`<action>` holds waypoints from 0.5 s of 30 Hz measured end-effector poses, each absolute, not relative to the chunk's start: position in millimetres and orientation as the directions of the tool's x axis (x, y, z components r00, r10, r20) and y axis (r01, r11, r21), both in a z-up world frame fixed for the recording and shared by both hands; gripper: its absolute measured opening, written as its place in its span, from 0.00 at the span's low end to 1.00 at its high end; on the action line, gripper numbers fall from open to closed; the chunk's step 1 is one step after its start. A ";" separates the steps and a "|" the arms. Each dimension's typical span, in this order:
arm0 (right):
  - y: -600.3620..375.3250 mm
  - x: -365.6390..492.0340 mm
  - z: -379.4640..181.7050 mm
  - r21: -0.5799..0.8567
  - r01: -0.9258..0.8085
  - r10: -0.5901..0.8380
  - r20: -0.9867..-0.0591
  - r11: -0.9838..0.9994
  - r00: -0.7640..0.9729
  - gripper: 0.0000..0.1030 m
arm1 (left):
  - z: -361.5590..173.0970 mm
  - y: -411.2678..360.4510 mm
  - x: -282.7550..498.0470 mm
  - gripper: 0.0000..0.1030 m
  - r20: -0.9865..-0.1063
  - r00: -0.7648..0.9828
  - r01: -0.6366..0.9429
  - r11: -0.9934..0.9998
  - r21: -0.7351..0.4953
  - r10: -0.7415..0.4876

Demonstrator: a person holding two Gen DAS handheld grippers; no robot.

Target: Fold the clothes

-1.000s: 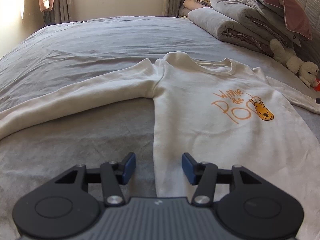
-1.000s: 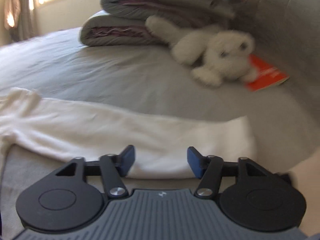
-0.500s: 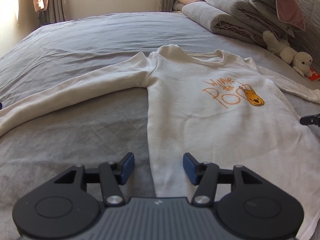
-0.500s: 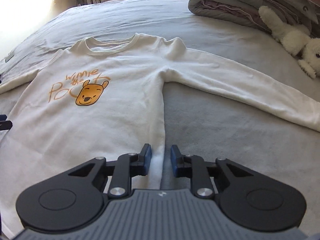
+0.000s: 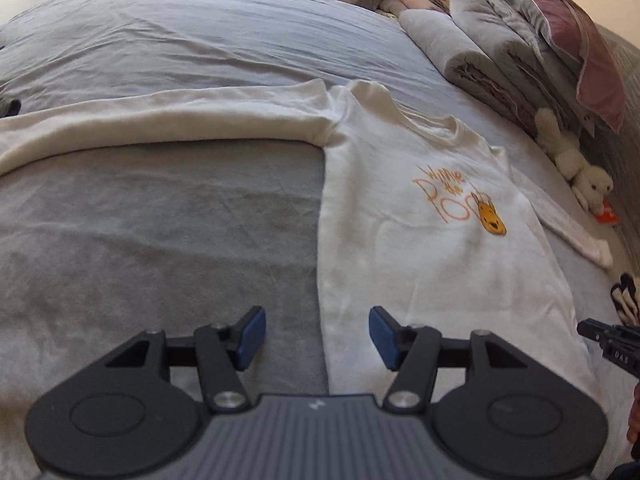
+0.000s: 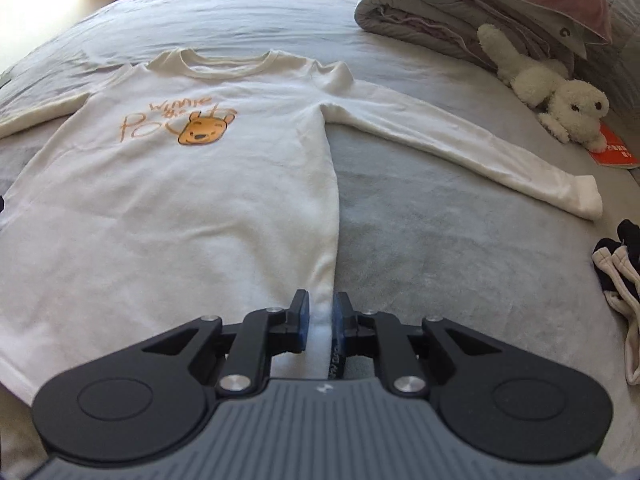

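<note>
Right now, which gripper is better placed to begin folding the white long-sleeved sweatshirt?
The right gripper: its jaws are nearly closed on the side edge of the white long-sleeved sweatshirt near the hem. The left gripper is wide open, straddling the opposite edge.

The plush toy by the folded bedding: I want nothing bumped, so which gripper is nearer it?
Right. The right gripper pinches the sweatshirt hem on the plush toy side; the left gripper is across the shirt.

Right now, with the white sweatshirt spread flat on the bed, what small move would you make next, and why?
Probably close the left gripper on the sweatshirt hem. Its jaws stand open astride the left side edge, while the right gripper looks pinched on the other bottom corner. Both corners need holding before the hem can be lifted and folded.
</note>
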State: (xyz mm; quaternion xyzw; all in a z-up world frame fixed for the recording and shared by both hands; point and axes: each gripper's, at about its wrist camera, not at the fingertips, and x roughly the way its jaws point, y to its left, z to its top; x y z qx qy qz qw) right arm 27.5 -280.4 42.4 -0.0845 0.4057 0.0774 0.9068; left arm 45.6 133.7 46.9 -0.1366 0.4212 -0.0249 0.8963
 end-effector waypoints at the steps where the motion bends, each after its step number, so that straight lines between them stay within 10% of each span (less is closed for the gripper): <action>1: -275.4 27.5 48.1 -0.087 -0.222 0.090 -0.728 0.971 0.680 0.19 | 49.2 142.7 46.9 0.57 -0.745 0.648 -0.097 0.953 -0.287 -0.159; 11: -194.6 78.8 57.3 -0.014 -0.470 0.335 -0.683 0.883 0.649 0.22 | 58.4 222.1 64.9 0.57 -0.717 0.696 -0.354 0.886 -0.300 0.036; 15: -171.7 83.7 33.6 0.035 -0.506 0.388 -0.688 0.862 0.614 0.22 | 52.1 175.1 75.4 0.57 -0.712 0.698 -0.192 0.940 -0.281 -0.070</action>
